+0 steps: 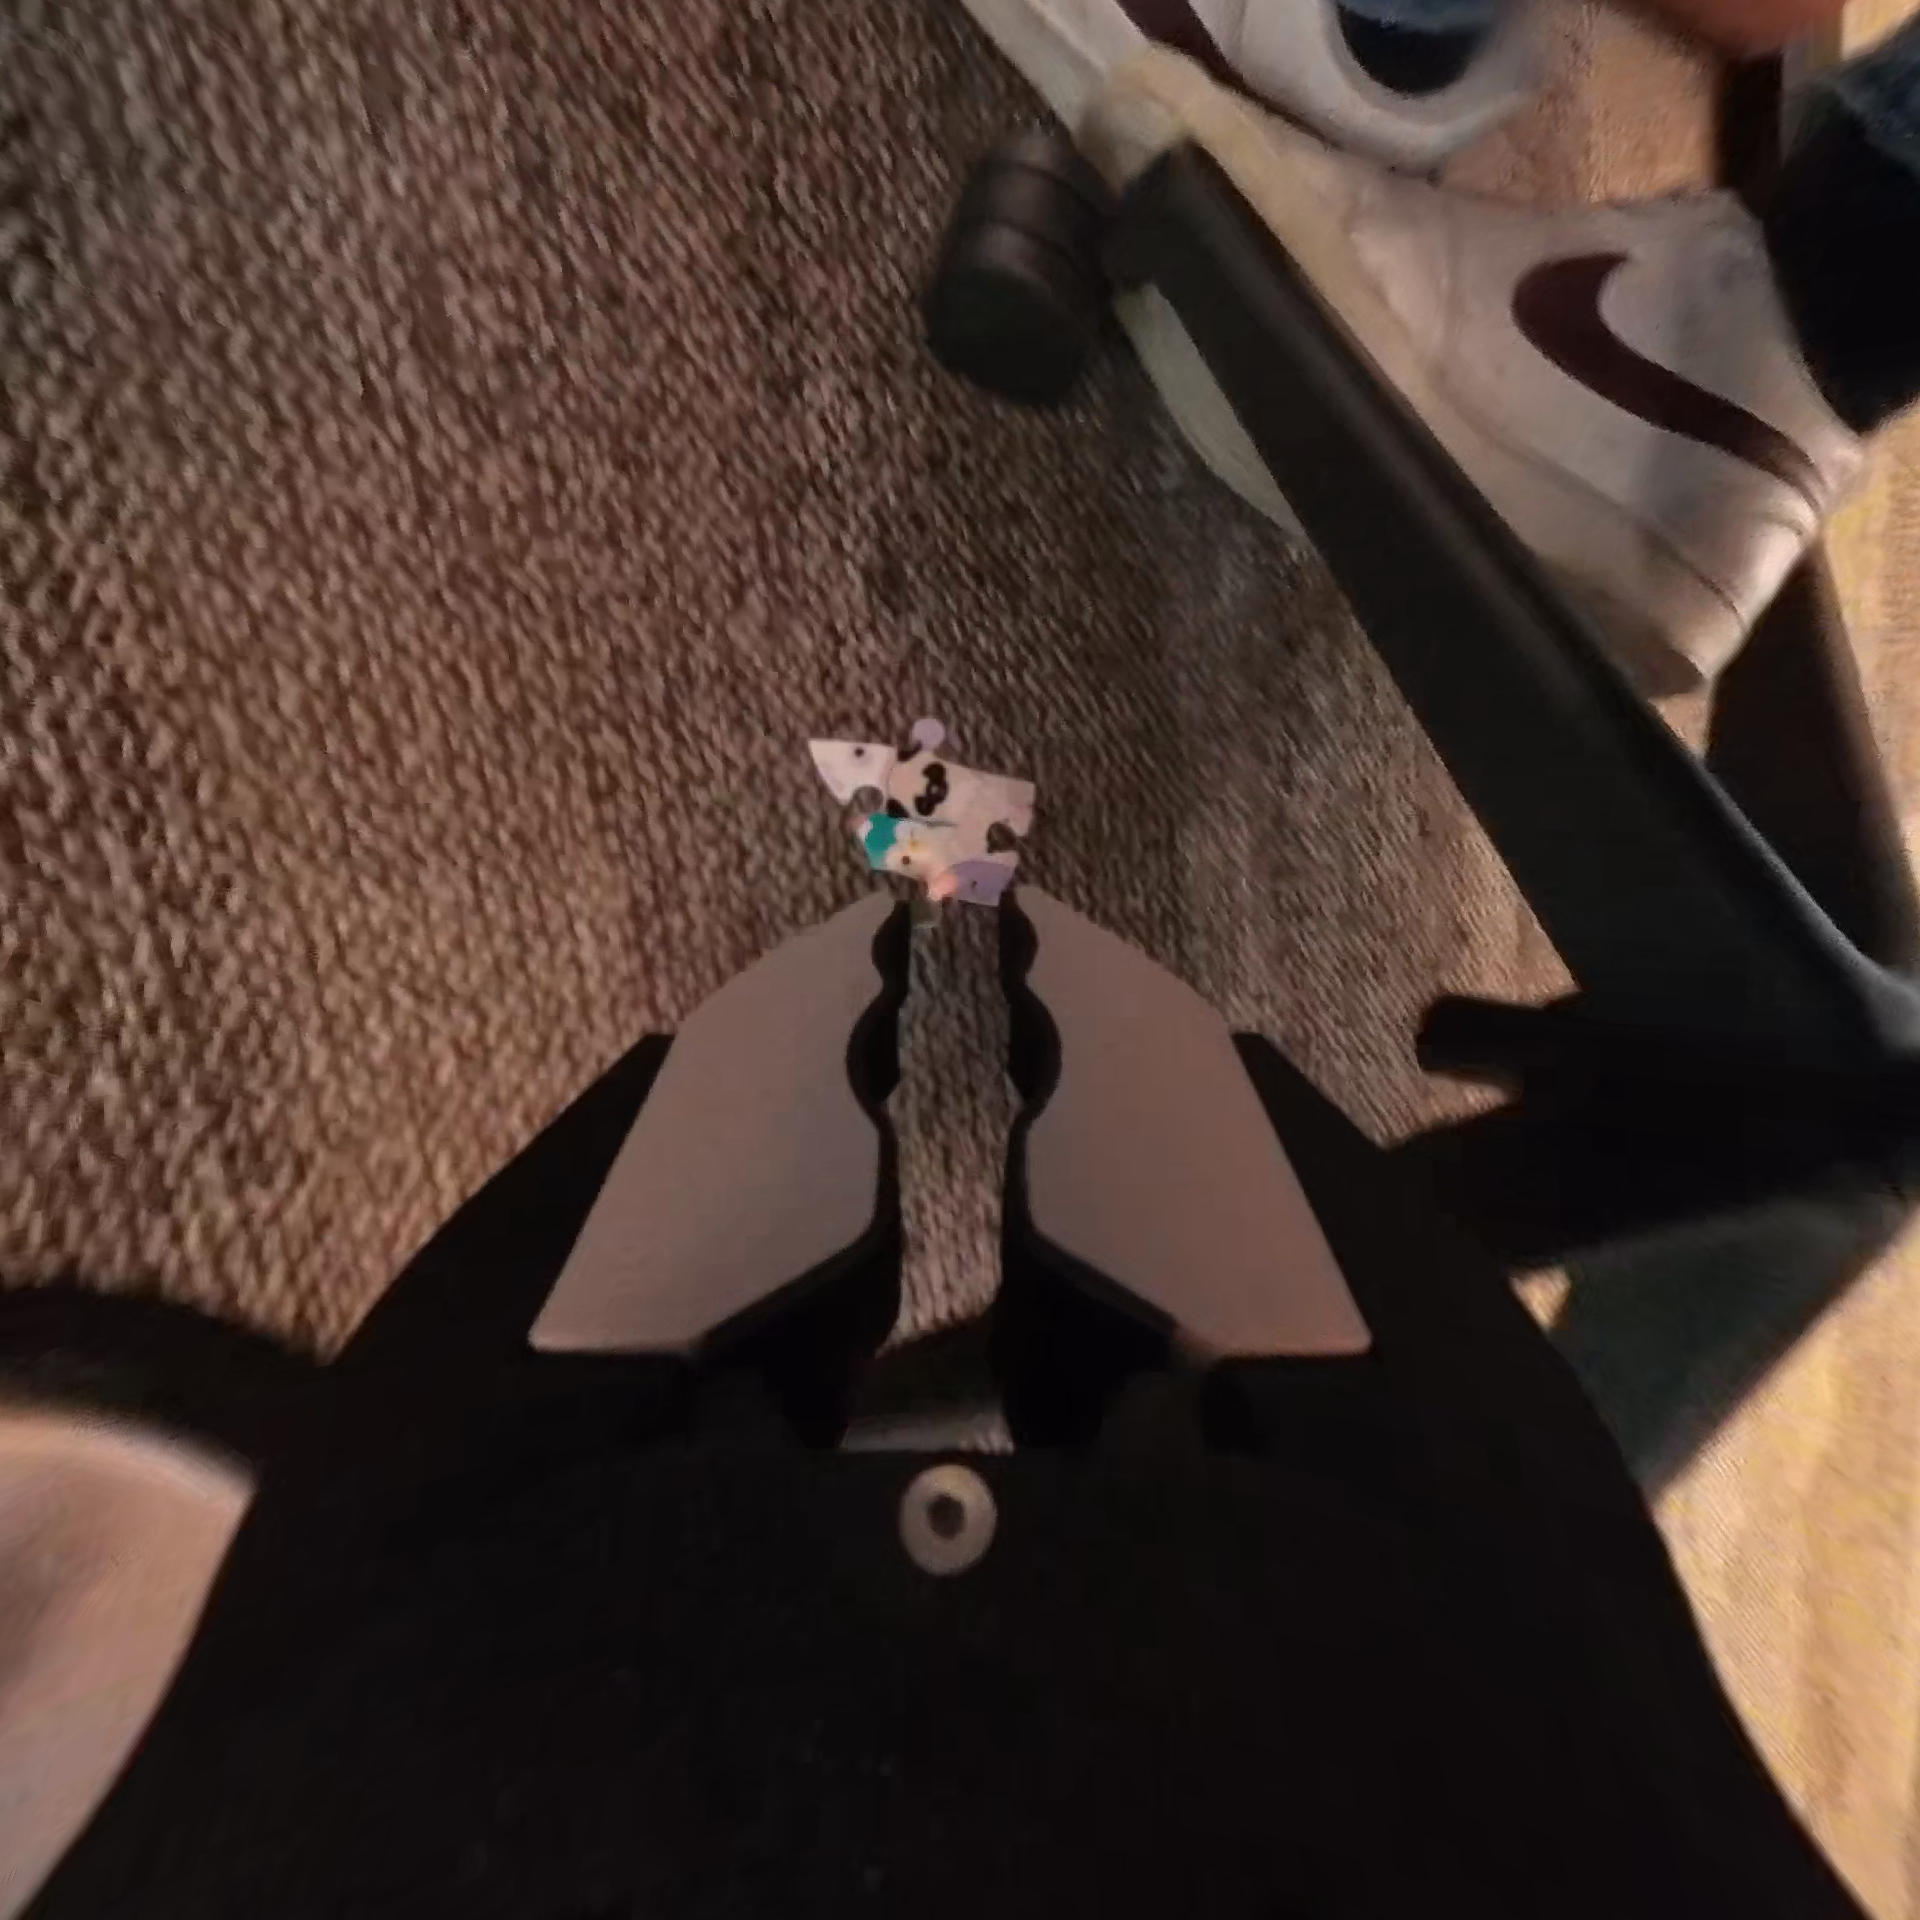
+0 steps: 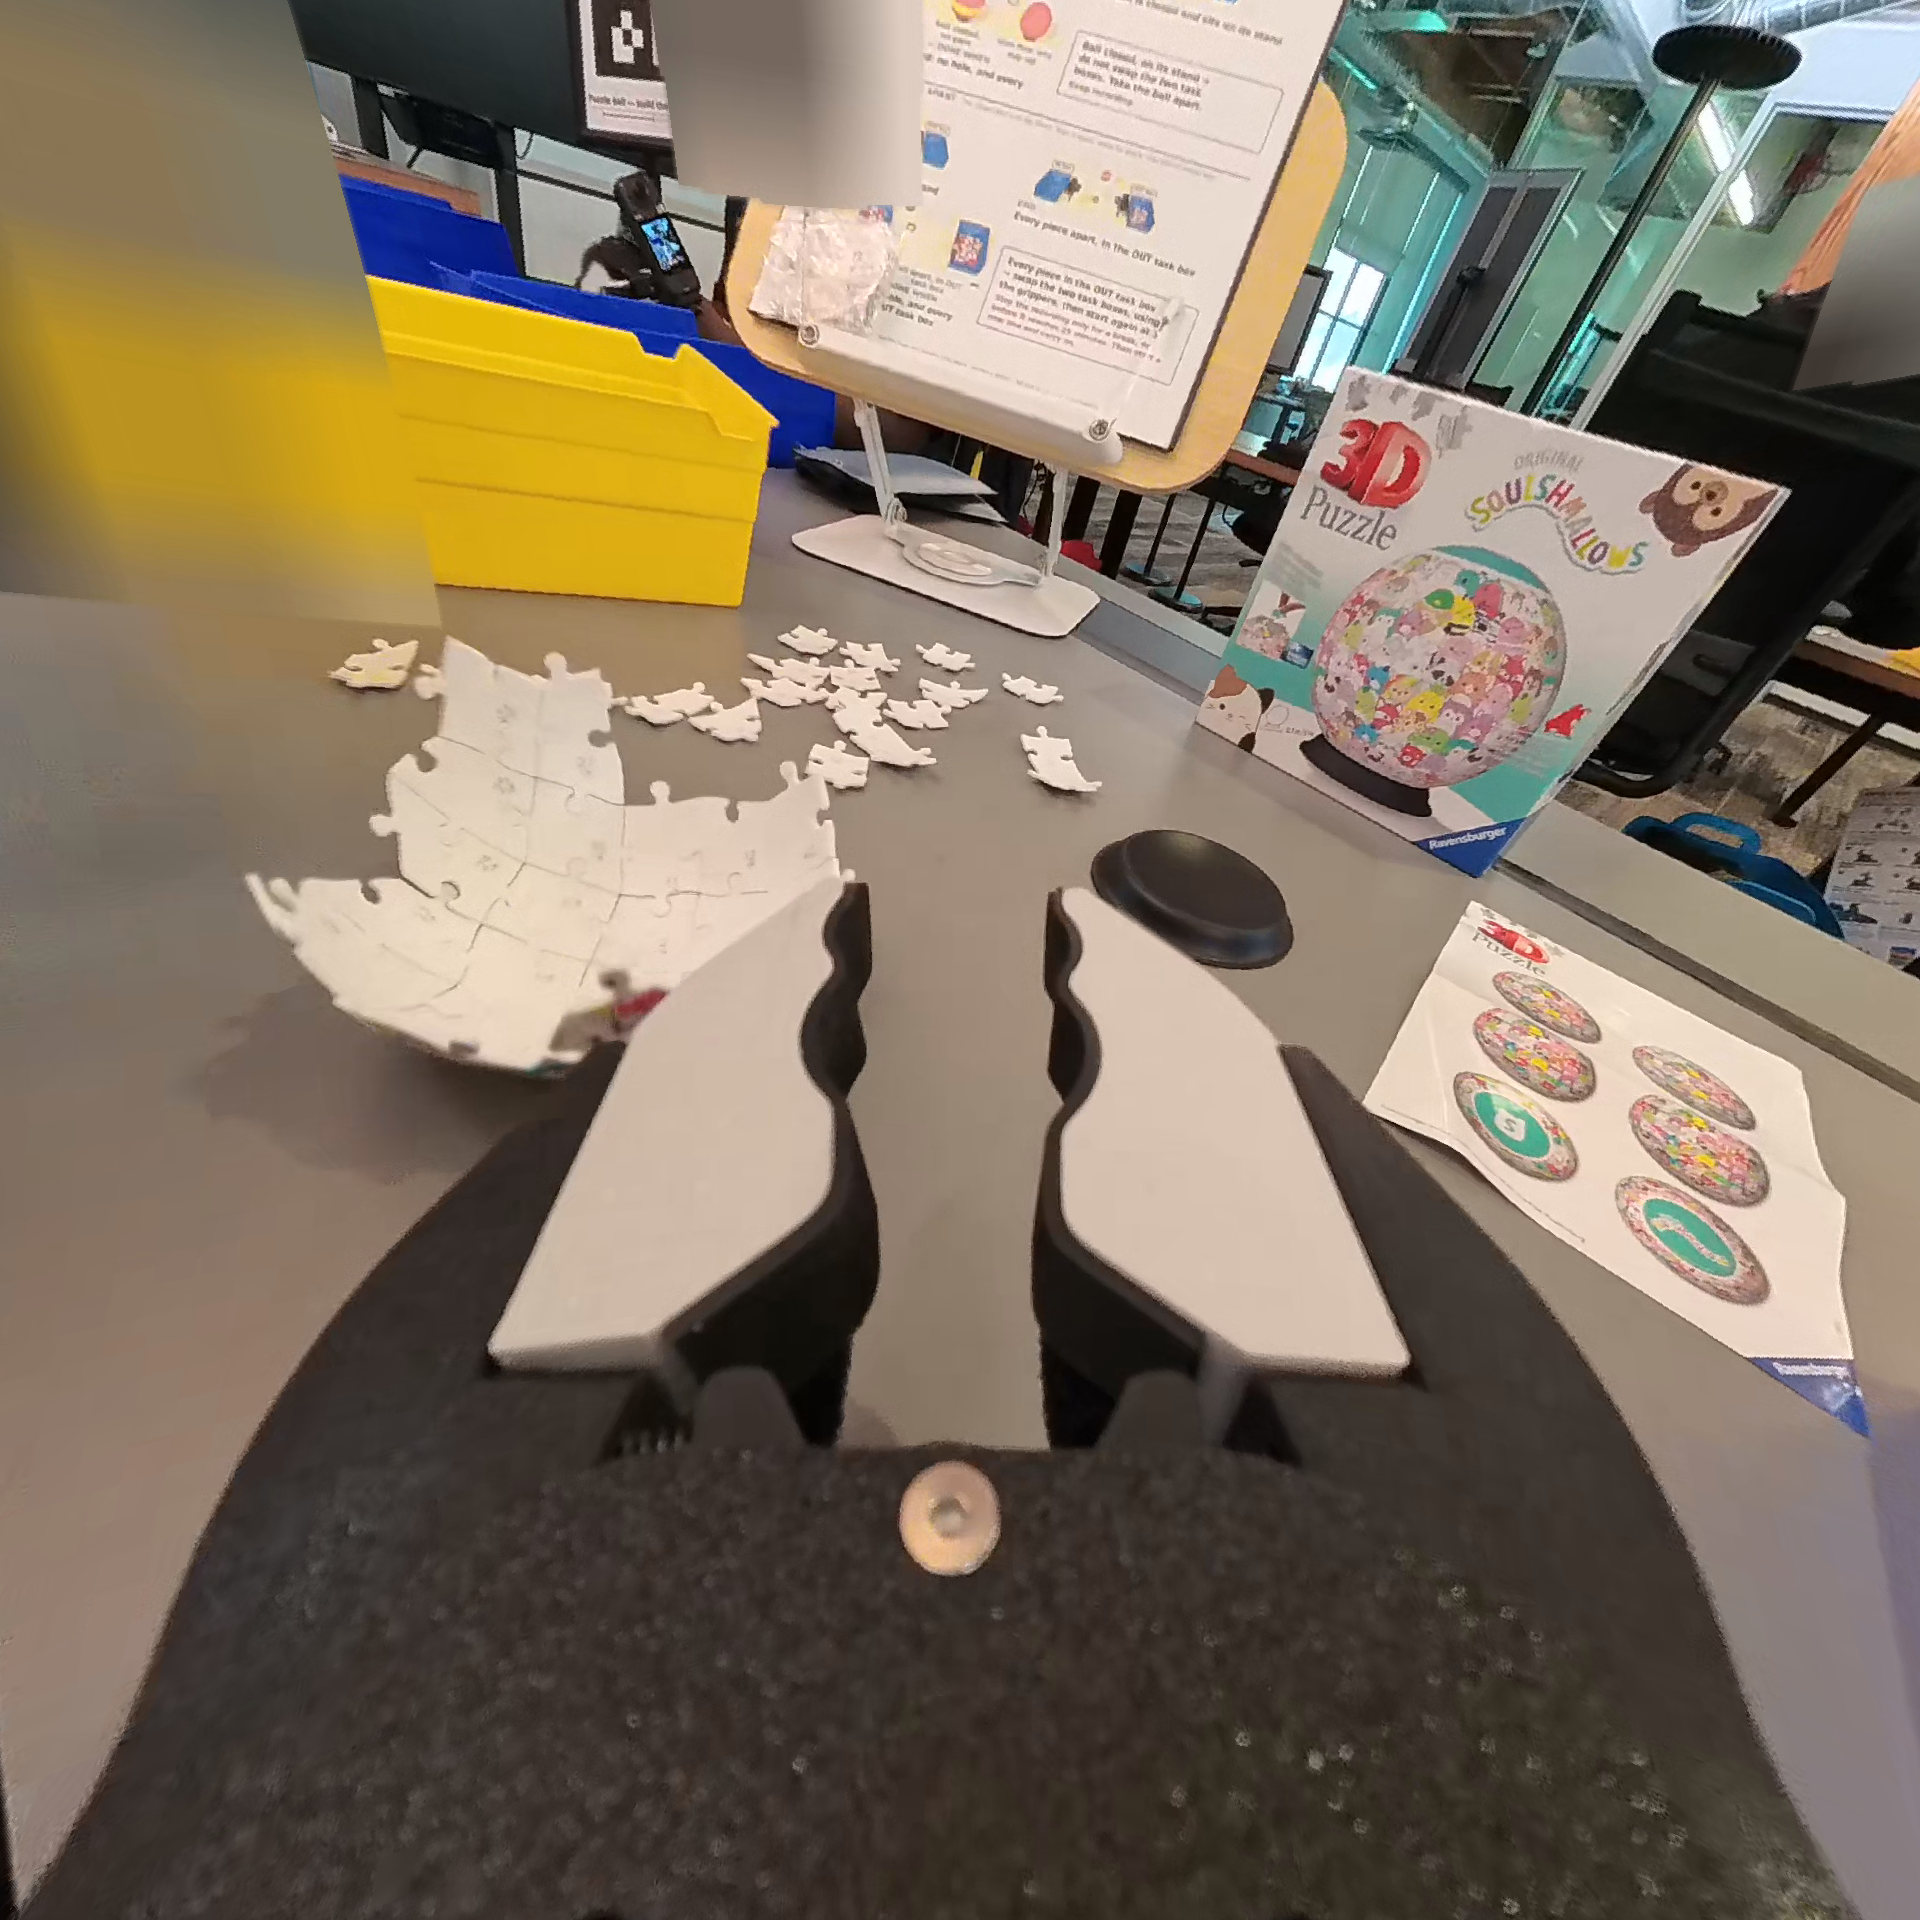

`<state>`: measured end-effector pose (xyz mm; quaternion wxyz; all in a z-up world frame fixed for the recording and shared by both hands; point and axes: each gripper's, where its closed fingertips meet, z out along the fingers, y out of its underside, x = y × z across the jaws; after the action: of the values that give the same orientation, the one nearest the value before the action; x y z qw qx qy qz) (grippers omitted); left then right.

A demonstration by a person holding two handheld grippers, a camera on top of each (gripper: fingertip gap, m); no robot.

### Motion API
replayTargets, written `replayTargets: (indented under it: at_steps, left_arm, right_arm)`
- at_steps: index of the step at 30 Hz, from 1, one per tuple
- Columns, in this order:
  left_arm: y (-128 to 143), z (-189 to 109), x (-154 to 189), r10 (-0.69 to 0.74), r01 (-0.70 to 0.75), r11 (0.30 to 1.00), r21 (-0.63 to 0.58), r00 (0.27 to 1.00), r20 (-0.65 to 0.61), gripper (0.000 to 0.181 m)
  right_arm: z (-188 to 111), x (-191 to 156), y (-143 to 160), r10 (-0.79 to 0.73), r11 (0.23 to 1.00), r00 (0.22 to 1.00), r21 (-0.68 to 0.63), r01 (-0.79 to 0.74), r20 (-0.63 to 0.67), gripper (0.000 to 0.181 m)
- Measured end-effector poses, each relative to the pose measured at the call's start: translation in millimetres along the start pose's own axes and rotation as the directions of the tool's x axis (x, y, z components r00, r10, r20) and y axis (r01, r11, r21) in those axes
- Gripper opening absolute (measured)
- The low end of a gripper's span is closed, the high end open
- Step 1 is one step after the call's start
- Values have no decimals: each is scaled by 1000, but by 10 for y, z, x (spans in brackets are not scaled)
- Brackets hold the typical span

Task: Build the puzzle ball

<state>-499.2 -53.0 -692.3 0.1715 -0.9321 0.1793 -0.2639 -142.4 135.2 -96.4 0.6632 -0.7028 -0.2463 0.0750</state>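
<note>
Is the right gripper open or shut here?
Open. In the right wrist view the right gripper has a clear gap between its fingers, with bare grey table showing through and nothing held.

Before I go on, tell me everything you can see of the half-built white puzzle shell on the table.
The curved shell of joined white puzzle pieces rests hollow side up on the grey table, like a shallow bowl. Its jagged rim shows tabs and notches; faint marks dot the plain inner faces. A strip of colourful print shows at the near edge. The right gripper, jaws apart, hides the near corner; contact is unclear.
</note>
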Motion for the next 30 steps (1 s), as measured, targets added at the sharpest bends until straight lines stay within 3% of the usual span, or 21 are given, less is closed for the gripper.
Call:
replayTargets:
  at_steps: [3, 5, 9, 11, 14, 17, 22, 26, 30]
  left_arm:
    - [234, -434, 82, -44, 44, 999, -18, 999, 3, 16]
    - [70, -808, 127, -102, 102, 992, 74, 995, -10, 15]
    - [-811, -1702, 437, -102, 140, 933, 330, 987, -128, 15]
    - [-1341, -2181, 715, -82, 198, 871, 449, 961, -265, 15]
    - [-2085, -3034, 1171, 20, 330, 753, 569, 853, -522, 15]
    - [-2600, -3946, 1584, 231, 370, 659, 655, 729, -644, 15]
    - [-3076, -5097, 2277, 518, 364, 535, 763, 573, -636, 15]
    - [-3270, -5340, 2699, 599, 231, 602, 764, 503, -623, 14]
    - [-3533, -5469, 3050, 621, 167, 654, 738, 439, -649, 15]
  right_arm:
    - [-13, -20, -28, -8, 1000, 1000, 14, 8, 5, 31]
    - [-13, -34, -27, -22, 1000, 1000, 10, 22, 6, 31]
    - [-12, -72, -57, -55, 998, 998, 18, 55, 11, 30]
    - [-30, -90, -88, -63, 998, 998, 24, 63, 12, 28]
    - [-89, -182, -275, -65, 996, 996, 64, 61, 58, 26]
    - [-90, -478, -558, -89, 995, 966, 55, 78, 244, 26]
    - [-184, -1322, -1069, 61, 996, 774, -93, -3, 630, 27]
    - [-315, -1979, -1537, 157, 988, 560, -129, -90, 814, 23]
    - [-336, -2271, -1849, 208, 970, 361, -146, -193, 909, 24]
